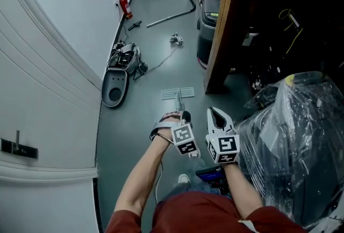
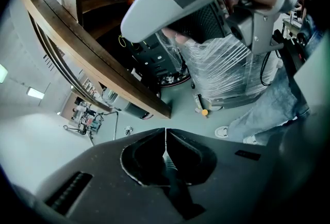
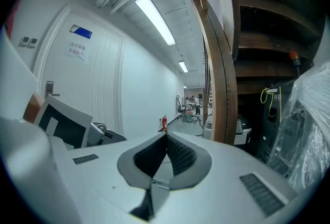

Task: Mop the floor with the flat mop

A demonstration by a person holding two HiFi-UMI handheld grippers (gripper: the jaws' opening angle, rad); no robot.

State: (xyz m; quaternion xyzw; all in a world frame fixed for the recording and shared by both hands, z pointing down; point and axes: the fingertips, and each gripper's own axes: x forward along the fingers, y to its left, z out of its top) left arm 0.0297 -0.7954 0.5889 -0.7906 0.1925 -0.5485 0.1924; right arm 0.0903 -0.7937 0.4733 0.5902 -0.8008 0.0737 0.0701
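The flat mop's pale head [image 1: 178,93] lies flat on the grey floor [image 1: 156,44] just ahead of me. Its thin handle [image 1: 180,104] rises from it straight into my left gripper [image 1: 181,115], which is shut on the handle. In the left gripper view my left gripper [image 2: 165,132] shows its jaws pressed together, and the handle itself is hard to make out there. My right gripper [image 1: 214,112] is held beside the left, a little to its right. In its own view my right gripper [image 3: 166,136] is shut with nothing in it.
A wooden shelf post [image 1: 223,28] and a plastic-wrapped bulk [image 1: 295,140] stand close on the right, with a dark bin [image 1: 207,33] behind the post. By the left wall lie a grey oval device [image 1: 114,87], cables [image 1: 129,57] and a fire extinguisher [image 1: 126,6]. A loose pole [image 1: 171,16] lies farther down the corridor.
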